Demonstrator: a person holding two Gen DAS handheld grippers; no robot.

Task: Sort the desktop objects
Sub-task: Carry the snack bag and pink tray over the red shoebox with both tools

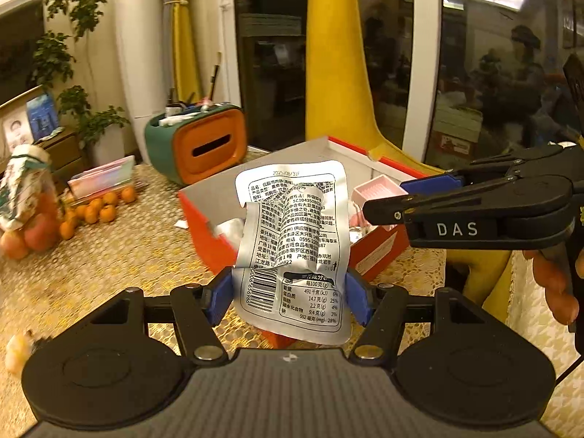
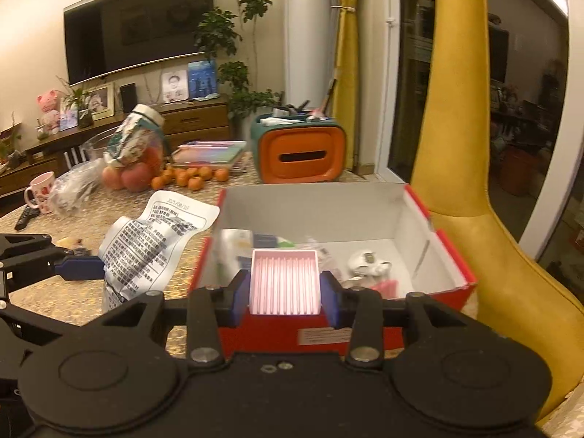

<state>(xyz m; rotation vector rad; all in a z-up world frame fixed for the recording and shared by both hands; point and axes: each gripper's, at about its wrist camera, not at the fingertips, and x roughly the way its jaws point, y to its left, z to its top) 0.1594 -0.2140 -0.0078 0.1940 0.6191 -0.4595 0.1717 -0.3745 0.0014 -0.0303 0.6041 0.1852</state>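
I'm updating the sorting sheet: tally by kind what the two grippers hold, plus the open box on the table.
Silver food packet: 1
Pink box: 1
Red cardboard box: 1
Total: 3

From the right wrist view, the open box (image 2: 419, 219) sits on the table (image 2: 54, 292) dead ahead at twelve o'clock, with small items lying in it. The small tray (image 2: 284, 281) is held over the box's near wall, between the pads of the right gripper (image 2: 284, 297). At nine o'clock the left gripper (image 2: 78, 268) holds the packet (image 2: 146, 241) above the table, just left of the box. Behind the box at twelve o'clock stands the tissue holder (image 2: 303, 153). At eleven o'clock lie oranges (image 2: 189, 177), with apples (image 2: 127, 177) to their left and a flat case (image 2: 208, 151) behind them. The mug (image 2: 40, 191) stands at ten o'clock. A chair (image 2: 474, 146) rises at two o'clock.
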